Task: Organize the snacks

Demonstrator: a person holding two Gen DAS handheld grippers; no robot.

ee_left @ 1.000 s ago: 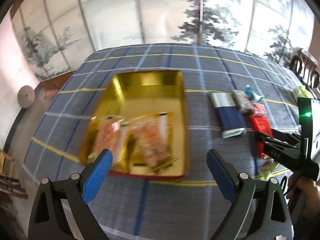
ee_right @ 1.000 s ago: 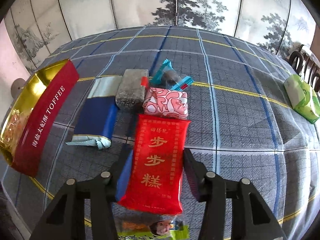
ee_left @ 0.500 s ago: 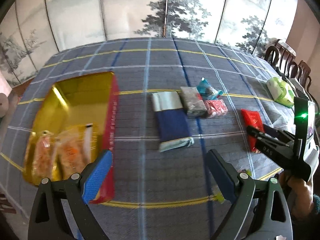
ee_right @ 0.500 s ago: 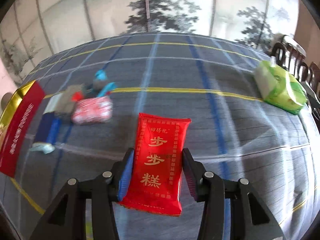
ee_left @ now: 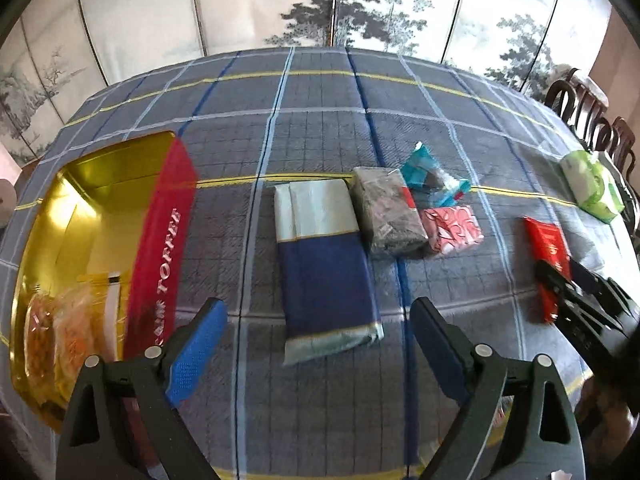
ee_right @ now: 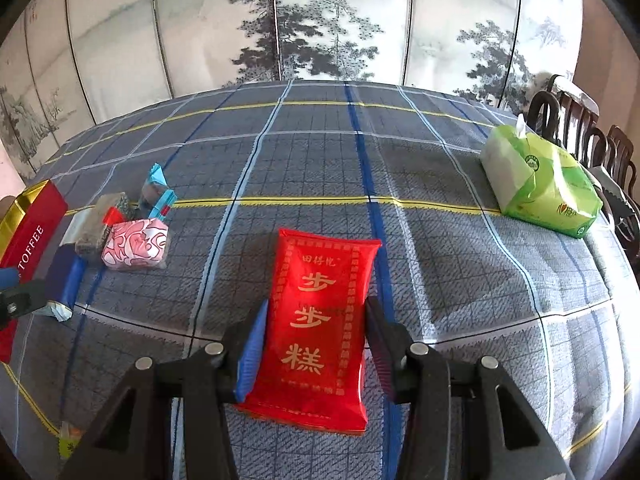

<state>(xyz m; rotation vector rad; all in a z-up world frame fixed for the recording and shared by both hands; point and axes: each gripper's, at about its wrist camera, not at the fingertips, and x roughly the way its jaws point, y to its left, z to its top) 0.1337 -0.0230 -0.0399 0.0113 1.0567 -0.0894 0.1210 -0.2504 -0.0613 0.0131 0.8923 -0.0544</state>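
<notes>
My right gripper [ee_right: 314, 344] is shut on a red snack packet with gold characters [ee_right: 318, 320], held just above the checked tablecloth; it also shows in the left wrist view [ee_left: 546, 256]. My left gripper [ee_left: 316, 344] is open and empty, above a blue and silver packet [ee_left: 324, 268]. Beside that lie a grey packet [ee_left: 390, 212], a teal wrapped snack [ee_left: 432, 180] and a pink patterned packet [ee_left: 452, 226]. The gold tin with a red TOFFEE side [ee_left: 160, 240] stands at the left and holds orange snack bags [ee_left: 60, 336].
A green tissue pack [ee_right: 540, 188] lies at the table's right edge, near dark wooden chairs [ee_right: 576, 120]. A painted folding screen [ee_right: 320, 20] stands behind the table. A small green wrapper [ee_right: 68, 442] lies by the near left edge.
My left gripper has swung right, from over the tin to over the blue packet. My right gripper has carried the red packet right, away from the snack cluster.
</notes>
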